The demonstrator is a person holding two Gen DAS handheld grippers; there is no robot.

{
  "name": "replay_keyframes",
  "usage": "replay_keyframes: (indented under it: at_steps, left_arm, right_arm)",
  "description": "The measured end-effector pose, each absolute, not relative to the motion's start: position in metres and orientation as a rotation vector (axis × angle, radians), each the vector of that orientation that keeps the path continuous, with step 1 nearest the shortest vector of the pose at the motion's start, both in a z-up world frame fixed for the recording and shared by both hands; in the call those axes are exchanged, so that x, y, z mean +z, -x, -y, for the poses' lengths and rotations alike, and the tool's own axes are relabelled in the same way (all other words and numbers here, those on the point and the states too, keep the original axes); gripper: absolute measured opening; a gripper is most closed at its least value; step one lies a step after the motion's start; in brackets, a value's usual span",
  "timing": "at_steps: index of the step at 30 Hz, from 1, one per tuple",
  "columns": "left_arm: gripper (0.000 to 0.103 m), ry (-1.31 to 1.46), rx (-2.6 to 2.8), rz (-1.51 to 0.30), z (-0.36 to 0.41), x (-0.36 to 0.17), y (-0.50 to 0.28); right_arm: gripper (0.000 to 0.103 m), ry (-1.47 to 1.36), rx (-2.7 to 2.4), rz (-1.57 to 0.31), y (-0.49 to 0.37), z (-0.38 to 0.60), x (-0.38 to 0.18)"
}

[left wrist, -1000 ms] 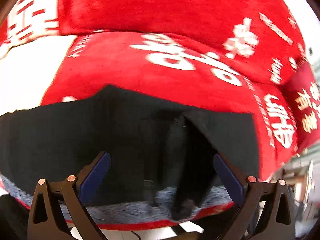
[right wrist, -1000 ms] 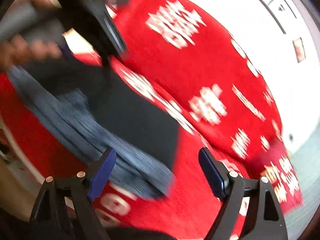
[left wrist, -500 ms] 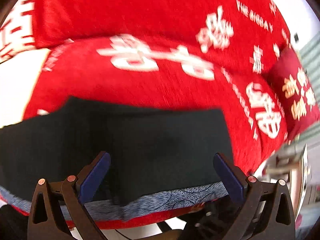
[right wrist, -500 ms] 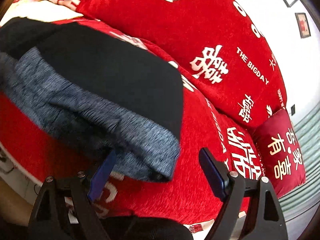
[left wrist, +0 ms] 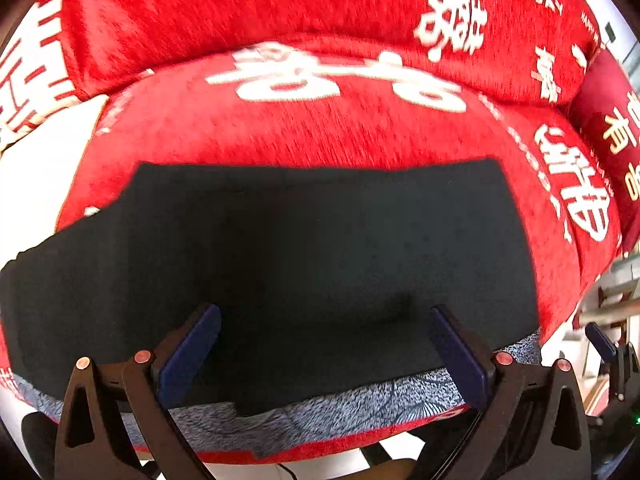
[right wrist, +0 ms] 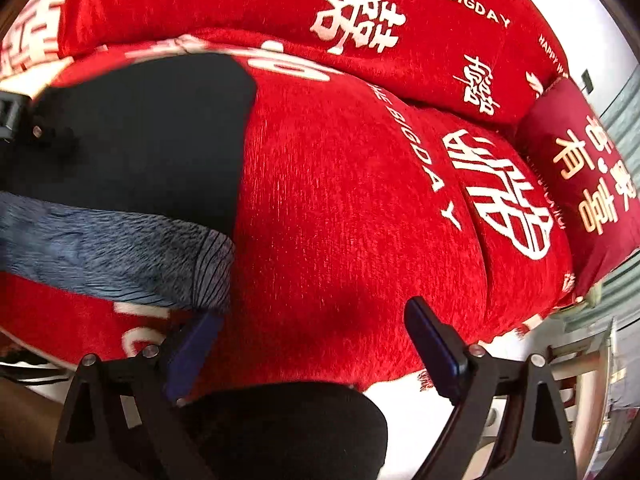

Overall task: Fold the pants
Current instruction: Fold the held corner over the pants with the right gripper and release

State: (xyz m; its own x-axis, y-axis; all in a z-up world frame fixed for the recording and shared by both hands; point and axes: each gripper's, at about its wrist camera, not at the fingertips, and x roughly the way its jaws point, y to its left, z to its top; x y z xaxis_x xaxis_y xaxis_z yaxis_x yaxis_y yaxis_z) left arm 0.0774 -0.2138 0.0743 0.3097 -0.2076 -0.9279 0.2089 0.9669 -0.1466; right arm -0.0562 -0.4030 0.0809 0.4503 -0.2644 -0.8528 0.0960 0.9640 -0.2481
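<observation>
the left gripper (left wrist: 326, 344) hung with its blue-padded fingers (left wrist: 188, 354) spread wide and nothing between them, poised just over the black pants (left wrist: 320, 264). the pants lay as a flat, dark rectangle on the red sofa seat (left wrist: 320, 128), their far edge running straight across the cushion and their right edge ending short of the seat's right side. along the near edge a strip of blue-grey mottled fabric (left wrist: 320, 412) showed from under the black layer, following the front lip of the seat. the right gripper (right wrist: 312, 344) was likewise spread wide and empty, its fingers (right wrist: 434, 354) held over bare red cushion to the right of the pants (right wrist: 152, 144); its left finger sat just beside the corner of the blue-grey fabric (right wrist: 120, 256), though whether they touched could not be told. in that view the pants filled the left part of the seat, and the other gripper's body showed at the far left edge. the sofa cover was red plush printed with white characters and the words "the bigday", and the backrest (right wrist: 240, 4) rose behind the seat. a darker red pillow (right wrist: 580, 172) with gold characters leaned at the right end. a broad stretch of open seat lay between the pants and that pillow. beyond the sofa's right end stood pale wall and some blurred furniture.
</observation>
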Motion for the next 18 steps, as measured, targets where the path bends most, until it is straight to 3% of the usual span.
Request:
replay_keyframes:
  at_steps: [10, 18]
  left_arm:
    - [0.103, -0.012, -0.221, -1.319, 0.205, 0.031, -0.083]
    - [0.103, -0.043, -0.211, -1.308, 0.203, 0.032, -0.081]
  right_arm:
    - [0.093, -0.055, 0.196, -0.877, 0.052, 0.388, 0.132]
    - [0.094, -0.159, 0.355, -1.089, 0.013, 0.373, 0.065]
